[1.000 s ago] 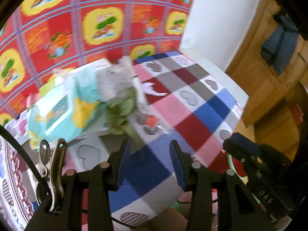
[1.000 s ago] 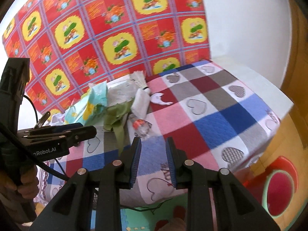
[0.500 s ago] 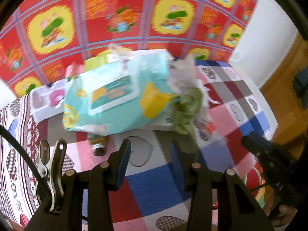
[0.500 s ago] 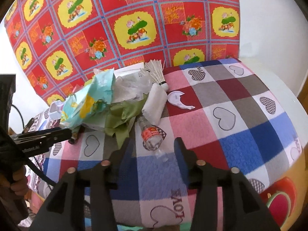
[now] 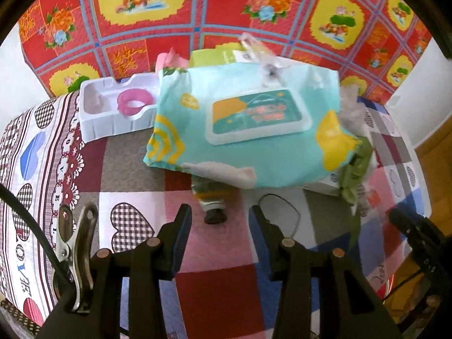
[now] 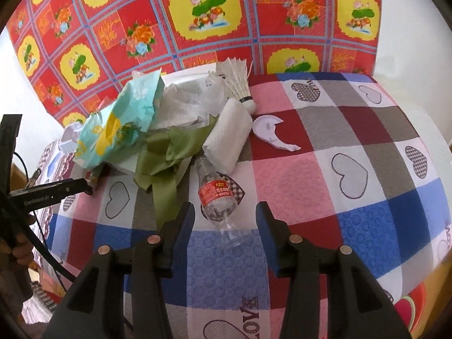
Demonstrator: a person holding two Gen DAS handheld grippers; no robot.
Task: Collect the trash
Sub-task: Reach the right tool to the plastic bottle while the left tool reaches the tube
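A trash pile lies on the checked tablecloth [image 6: 353, 206]. A teal wet-wipe pack [image 5: 254, 130] tops it, also in the right wrist view [image 6: 118, 124]. A small tube [image 5: 212, 200] pokes out under the pack. My left gripper [image 5: 221, 226] is open and empty, just short of the tube. A clear plastic bottle [image 6: 217, 197] with a red label lies flat. My right gripper [image 6: 224, 220] is open with the bottle's base end between its fingertips. Green ribbon [image 6: 163, 163], a rolled white tissue [image 6: 228, 138], a shuttlecock [image 6: 237, 84] and a white plastic scrap [image 6: 271, 132] lie nearby.
A white moulded tray [image 5: 110, 110] with a pink ring [image 5: 134, 104] sits at the back left. A red and yellow flowered cloth [image 6: 197, 22] hangs behind the table. The left gripper shows at the left of the right wrist view [image 6: 50, 192]. A floor mat [image 6: 412, 308] lies below the table edge.
My left gripper has swung left and closer, from the ribbon side to the wipe pack and tube. My right gripper has opened wider and moved in around the bottle's base.
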